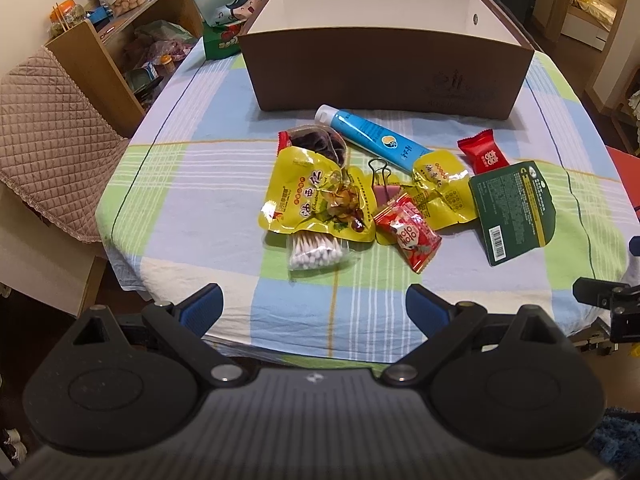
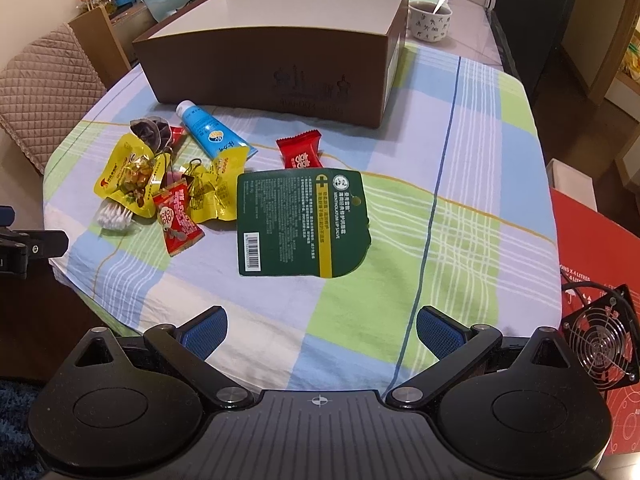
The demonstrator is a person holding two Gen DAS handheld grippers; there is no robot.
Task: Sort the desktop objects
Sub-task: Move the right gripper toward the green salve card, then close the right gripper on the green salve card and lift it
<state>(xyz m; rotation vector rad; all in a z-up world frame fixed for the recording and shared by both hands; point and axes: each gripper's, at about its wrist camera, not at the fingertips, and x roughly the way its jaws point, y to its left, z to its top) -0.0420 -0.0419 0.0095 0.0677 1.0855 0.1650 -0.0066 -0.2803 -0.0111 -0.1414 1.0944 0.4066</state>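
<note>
A heap of small objects lies in the middle of the left wrist frame, on a checked tablecloth (image 1: 180,184). A large yellow snack packet (image 1: 298,194) sits on top of a bag of cotton swabs (image 1: 316,254), whose white tips show just below it. Beside it to the right a pink binder clip (image 1: 384,186) is wedged between that packet and a second yellow packet (image 1: 442,192). A red candy packet (image 1: 408,236) overlaps the lower edge of the heap. A blue tube (image 1: 370,136) lies slanted above, its white cap pointing toward the brown box (image 1: 384,76) that fills the upper centre, open at the top. A red wrapped candy (image 1: 482,154) lies apart at the right, just above a dark green card (image 1: 514,212) turned print-side up.

The left gripper (image 1: 314,306) hovers low in the frame at the near table edge, fingers spread wide, holding nothing. In the right wrist view the right gripper (image 2: 322,332) likewise stands wide apart and empty, below the green card.
</note>
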